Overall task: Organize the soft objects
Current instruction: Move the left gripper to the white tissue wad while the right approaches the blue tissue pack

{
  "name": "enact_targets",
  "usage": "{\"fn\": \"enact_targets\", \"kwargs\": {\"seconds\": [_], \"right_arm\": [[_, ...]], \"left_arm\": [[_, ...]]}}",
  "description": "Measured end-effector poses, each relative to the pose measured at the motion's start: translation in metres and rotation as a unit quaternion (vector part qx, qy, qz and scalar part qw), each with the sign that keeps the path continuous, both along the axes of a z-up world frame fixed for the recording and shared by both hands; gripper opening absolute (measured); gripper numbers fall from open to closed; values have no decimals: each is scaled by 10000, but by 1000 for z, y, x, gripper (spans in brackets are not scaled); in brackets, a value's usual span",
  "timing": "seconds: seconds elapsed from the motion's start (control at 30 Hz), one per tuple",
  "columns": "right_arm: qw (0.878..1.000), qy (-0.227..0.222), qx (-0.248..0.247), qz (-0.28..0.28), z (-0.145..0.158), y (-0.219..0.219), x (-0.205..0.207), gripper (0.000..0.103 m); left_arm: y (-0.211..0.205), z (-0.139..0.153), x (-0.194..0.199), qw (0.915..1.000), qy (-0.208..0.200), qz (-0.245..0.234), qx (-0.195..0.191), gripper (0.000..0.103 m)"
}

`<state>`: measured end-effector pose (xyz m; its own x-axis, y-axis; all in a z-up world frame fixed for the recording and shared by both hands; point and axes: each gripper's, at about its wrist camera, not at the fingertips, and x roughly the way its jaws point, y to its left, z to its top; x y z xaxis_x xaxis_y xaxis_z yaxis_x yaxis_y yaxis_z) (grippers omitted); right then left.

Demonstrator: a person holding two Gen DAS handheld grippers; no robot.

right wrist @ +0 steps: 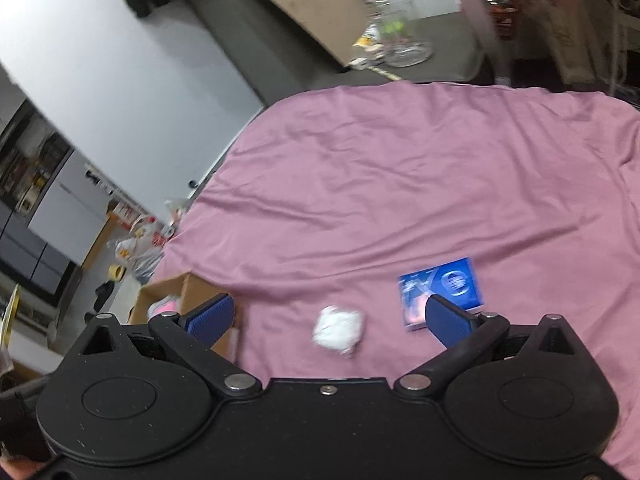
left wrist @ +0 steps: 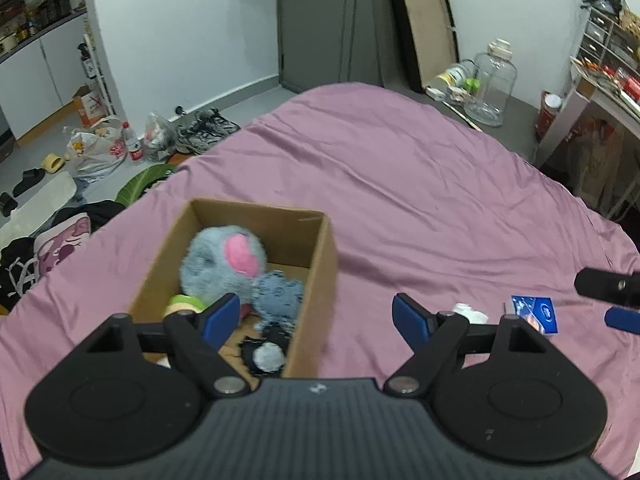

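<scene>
Several plush toys, among them a fluffy blue-and-pink one point(left wrist: 224, 264), are seen lying inside the cardboard box point(left wrist: 316, 280) on the pink-sheeted bed point(right wrist: 400, 184), while a small white soft wad point(right wrist: 339, 330) is left out on the sheet just beside a blue packet point(right wrist: 440, 290). The left claw point(left wrist: 316, 312) is held wide apart and empty above the box's near corner, and the right claw point(right wrist: 326, 318) is likewise spread and empty, with the wad framed between its fingers. The step in hand is judged to be the pickup of that wad; lowering and a gentle closing would be called for, the packet being left untouched.
</scene>
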<state>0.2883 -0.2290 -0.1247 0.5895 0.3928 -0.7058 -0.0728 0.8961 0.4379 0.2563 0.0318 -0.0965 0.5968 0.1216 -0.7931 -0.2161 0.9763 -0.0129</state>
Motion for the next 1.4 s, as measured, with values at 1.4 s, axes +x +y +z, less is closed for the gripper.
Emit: {"fn": "enact_targets", "kwargs": {"seconds": [1.4], "right_arm": [[9972, 692, 12, -297, -64, -31, 63, 103]], "left_arm": [[-112, -120, 74, 9905, 728, -941, -683, 51]]}}
